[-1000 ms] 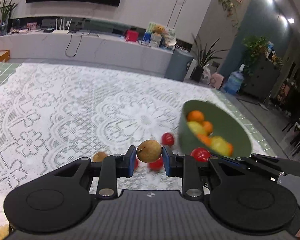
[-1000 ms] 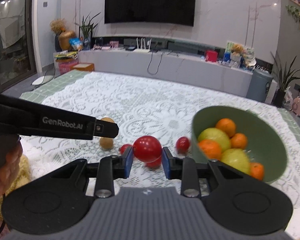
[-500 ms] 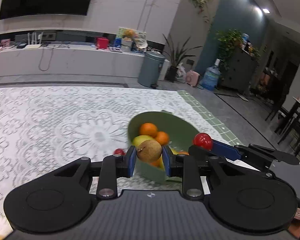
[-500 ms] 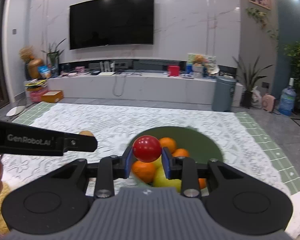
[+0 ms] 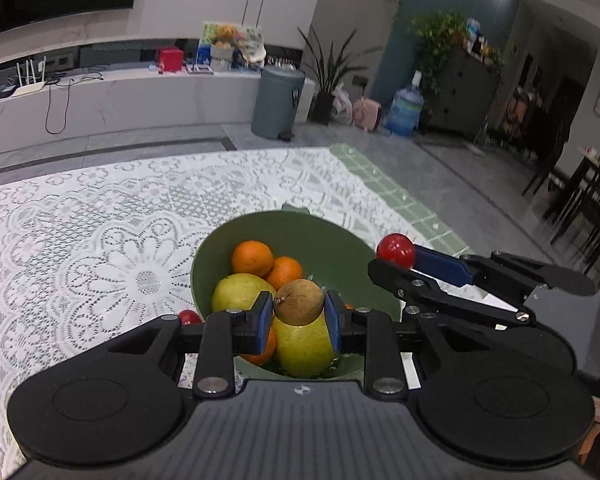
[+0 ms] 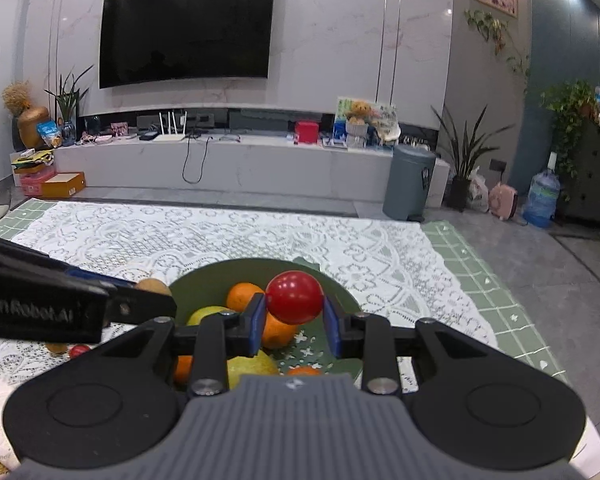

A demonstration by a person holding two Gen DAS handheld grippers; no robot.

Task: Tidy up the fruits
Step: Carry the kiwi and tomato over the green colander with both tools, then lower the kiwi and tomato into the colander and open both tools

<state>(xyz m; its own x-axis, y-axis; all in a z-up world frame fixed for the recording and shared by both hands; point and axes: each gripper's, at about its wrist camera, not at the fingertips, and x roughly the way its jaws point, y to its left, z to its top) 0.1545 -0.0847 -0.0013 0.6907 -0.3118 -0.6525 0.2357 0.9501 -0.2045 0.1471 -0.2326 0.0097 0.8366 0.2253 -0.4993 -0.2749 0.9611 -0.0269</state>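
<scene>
Left wrist view: the left gripper (image 5: 299, 316) tilts downward over the green bowl (image 5: 328, 236) at centre frame, jaws clenched on a brown fruit (image 5: 299, 302) above the oranges and yellow fruit inside.

Right wrist view: the right gripper (image 6: 294, 320) angles down at lower centre, jaws grasping a red fruit (image 6: 294, 297) over the same bowl on the lace-covered desk (image 6: 228, 236).

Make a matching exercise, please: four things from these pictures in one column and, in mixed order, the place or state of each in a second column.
1. brown fruit
2. red fruit
3. green bowl
4. small red fruit

A. on the lace cloth, outside the bowl
B. clamped in the right gripper
C. holds oranges and yellow-green fruits
D. clamped in the left gripper

Pairs: 1-D, 2-B, 3-C, 4-A
</scene>
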